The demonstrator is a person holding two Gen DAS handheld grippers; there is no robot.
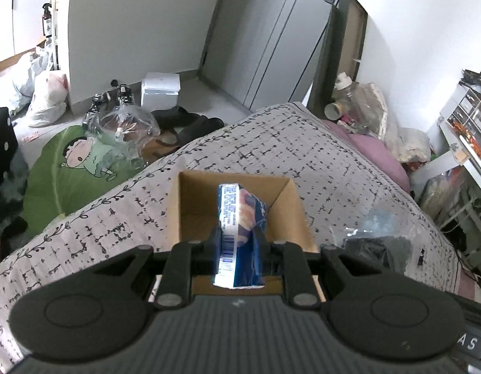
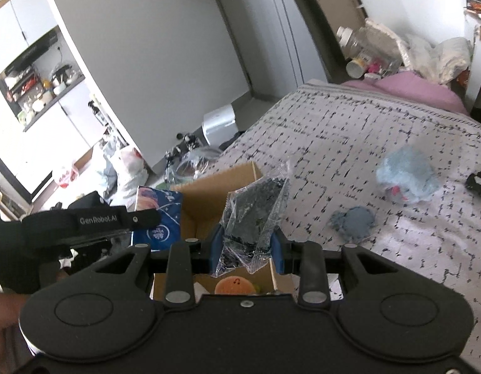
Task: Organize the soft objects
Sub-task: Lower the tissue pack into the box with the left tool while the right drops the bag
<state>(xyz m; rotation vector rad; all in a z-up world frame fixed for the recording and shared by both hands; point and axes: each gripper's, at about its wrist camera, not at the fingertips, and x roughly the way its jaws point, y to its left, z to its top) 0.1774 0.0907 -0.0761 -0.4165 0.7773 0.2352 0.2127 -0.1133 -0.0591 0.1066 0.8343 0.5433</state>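
My left gripper [image 1: 239,233] is shut on a blue tissue pack [image 1: 239,215] and holds it over the open cardboard box [image 1: 193,199] on the bed. The same tissue pack [image 2: 161,215] shows at the left of the right wrist view, beside the left gripper's black body. My right gripper [image 2: 247,243] is shut on a clear plastic bag of dark cloth [image 2: 256,208], hanging above the box [image 2: 206,199]. An orange plush [image 2: 234,285] lies in the box's bottom. On the bedspread to the right lie a light blue plush [image 2: 407,176], a grey-blue soft piece [image 2: 356,222] and a black scrunchie [image 2: 479,182].
The patterned bedspread [image 1: 271,143] covers the bed, with a pink pillow [image 2: 418,88] and clutter at its head. On the floor to the left are a green cartoon mat [image 1: 62,168], plastic bags, shoes and a white box [image 1: 161,90]. A white shelf [image 1: 459,143] stands at the right.
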